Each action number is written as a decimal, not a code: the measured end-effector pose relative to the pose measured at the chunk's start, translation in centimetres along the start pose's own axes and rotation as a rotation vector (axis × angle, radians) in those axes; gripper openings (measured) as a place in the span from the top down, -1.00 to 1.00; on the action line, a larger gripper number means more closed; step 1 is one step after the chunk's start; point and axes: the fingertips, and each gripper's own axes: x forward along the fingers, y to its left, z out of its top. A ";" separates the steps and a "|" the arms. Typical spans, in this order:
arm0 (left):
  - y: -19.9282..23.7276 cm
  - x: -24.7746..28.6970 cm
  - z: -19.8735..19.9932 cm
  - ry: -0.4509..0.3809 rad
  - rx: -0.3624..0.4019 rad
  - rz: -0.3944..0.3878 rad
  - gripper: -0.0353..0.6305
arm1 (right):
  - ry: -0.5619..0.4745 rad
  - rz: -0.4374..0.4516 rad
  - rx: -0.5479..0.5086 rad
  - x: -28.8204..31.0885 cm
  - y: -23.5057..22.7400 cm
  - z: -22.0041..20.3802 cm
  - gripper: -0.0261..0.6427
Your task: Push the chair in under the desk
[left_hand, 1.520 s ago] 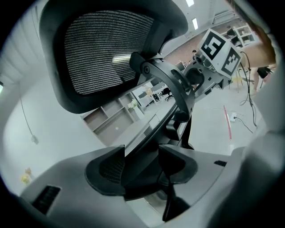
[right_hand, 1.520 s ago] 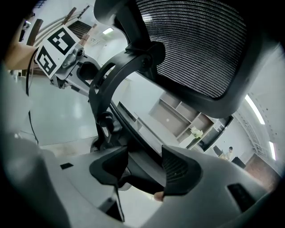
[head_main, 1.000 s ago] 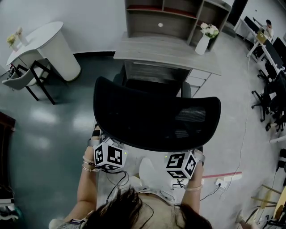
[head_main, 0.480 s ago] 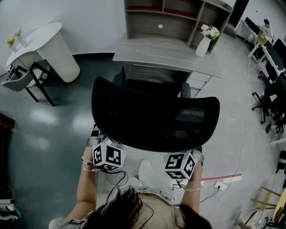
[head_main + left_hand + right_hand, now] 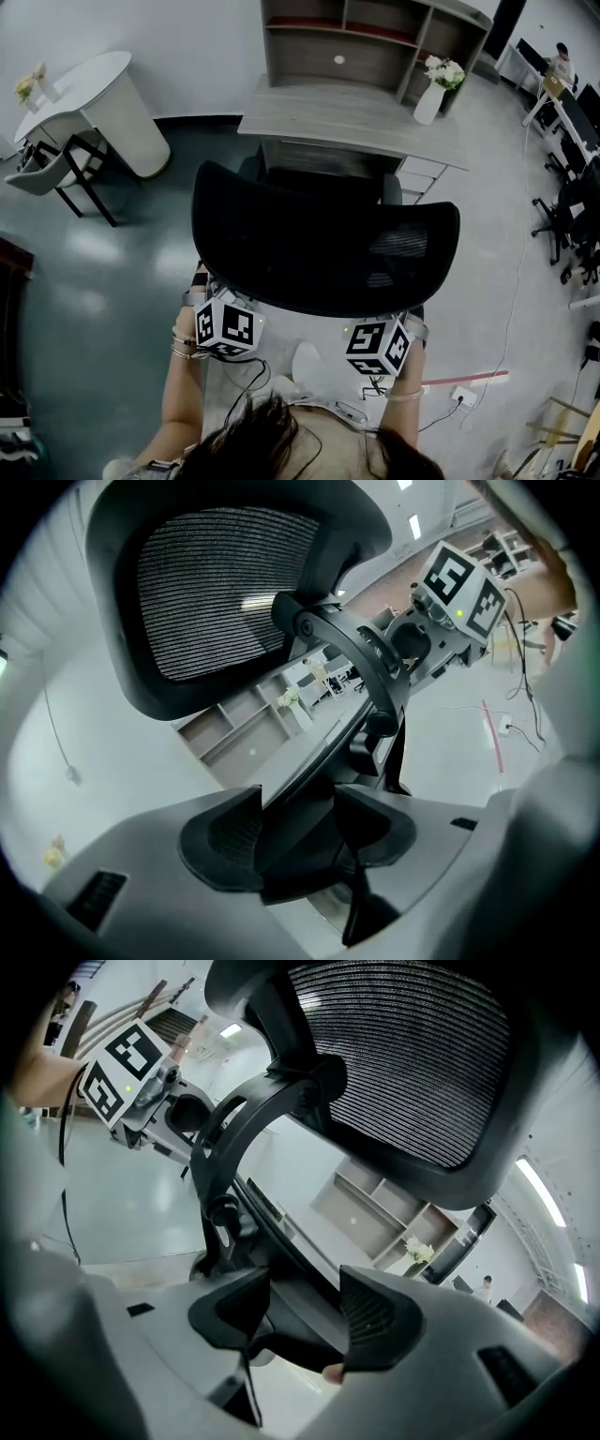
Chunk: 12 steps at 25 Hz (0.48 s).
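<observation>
The black mesh office chair point(image 5: 319, 248) stands with its seat partly under the grey wooden desk point(image 5: 347, 112); its wide backrest faces me. My left gripper point(image 5: 228, 325) and right gripper point(image 5: 380, 345) sit just below the backrest's lower rim, with their jaws hidden there in the head view. In the left gripper view the left gripper point(image 5: 298, 832) has a dark edge of the chair point(image 5: 225, 583) filling the gap between its pads. The right gripper point(image 5: 305, 1321) clamps a similar dark edge of the chair point(image 5: 403, 1054) beside the back support.
A shelf unit point(image 5: 375, 37) rises behind the desk, and a white vase with flowers point(image 5: 433, 89) stands on the desk's right end. At the left are a white table point(image 5: 103, 94) and a grey chair point(image 5: 47, 164). A power strip point(image 5: 464, 394) lies at the right.
The chair and both grippers have crept slightly toward the desk. The grip of each gripper looks the same.
</observation>
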 end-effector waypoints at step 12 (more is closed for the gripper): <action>1.3 1.9 0.1 -0.008 -0.001 0.004 0.19 | 0.001 0.000 0.002 2.1 -1.1 0.6 0.22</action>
